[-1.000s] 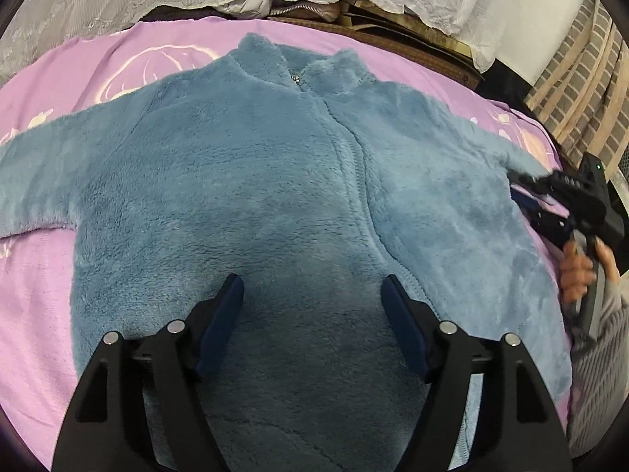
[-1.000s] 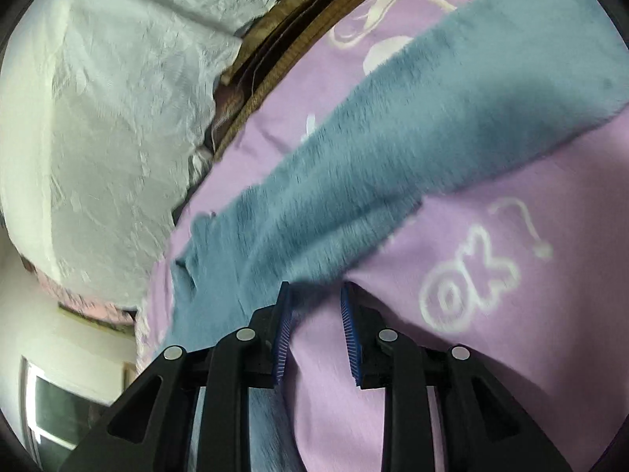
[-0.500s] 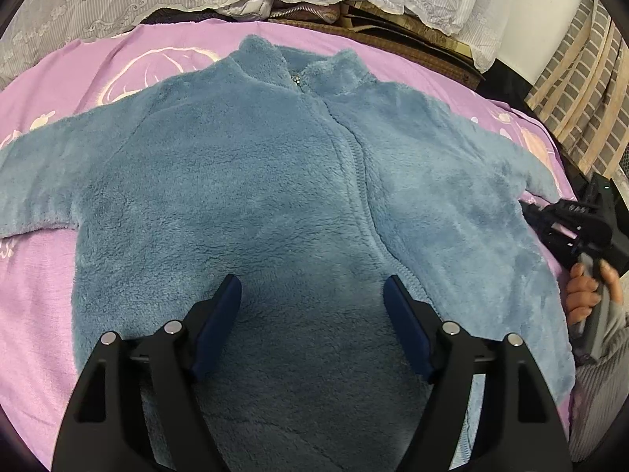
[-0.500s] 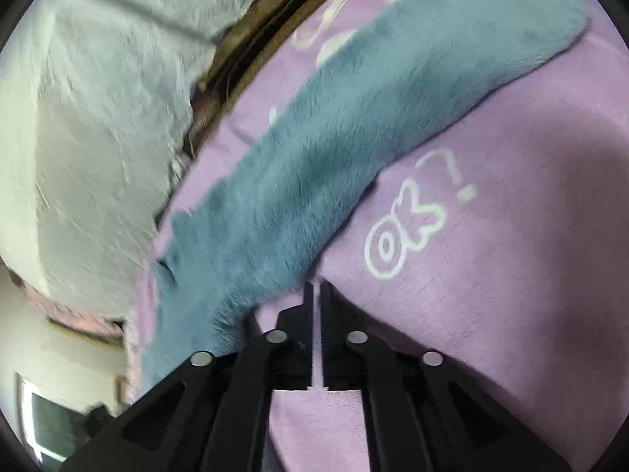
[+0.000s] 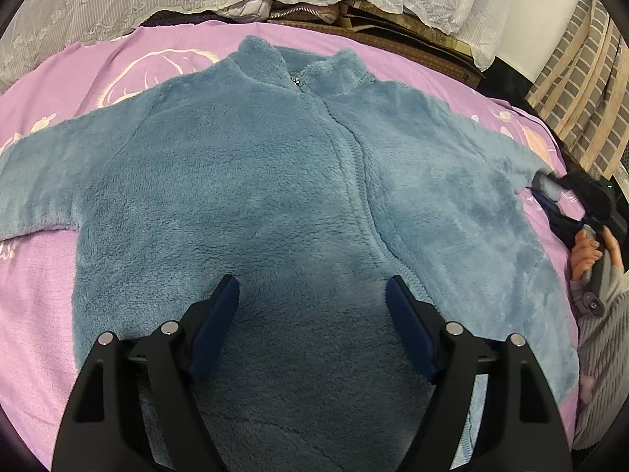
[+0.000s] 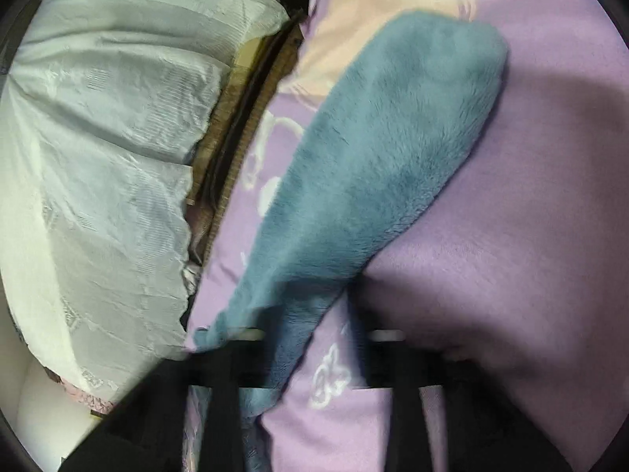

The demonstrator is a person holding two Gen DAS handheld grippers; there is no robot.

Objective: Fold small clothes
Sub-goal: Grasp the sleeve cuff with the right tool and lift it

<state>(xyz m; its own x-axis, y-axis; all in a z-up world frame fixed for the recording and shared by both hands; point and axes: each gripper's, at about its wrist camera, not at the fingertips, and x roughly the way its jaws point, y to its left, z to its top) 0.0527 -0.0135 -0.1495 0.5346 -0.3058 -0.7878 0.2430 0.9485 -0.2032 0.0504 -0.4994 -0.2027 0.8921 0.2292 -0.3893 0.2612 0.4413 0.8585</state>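
Observation:
A blue fleece zip jacket lies flat, front up, on a purple blanket, both sleeves spread out. My left gripper hovers open over the lower part of its body, with nothing between the pads. At the jacket's right sleeve end is my right gripper, held by a hand. In the right wrist view the sleeve runs from the upper right down between the blurred fingers of the right gripper. Its jaws are opening and stand apart; the pads do not press on the sleeve.
White lace cloth hangs along the far side of the bed, with a dark wooden edge under it. A brick-patterned curtain stands at the right. Bare purple blanket lies beside the sleeve.
The right gripper's jaws closed fully, then sprang wide apart. Its view swung and rolled, so the sleeve's whole end now shows. The left gripper has stayed put.

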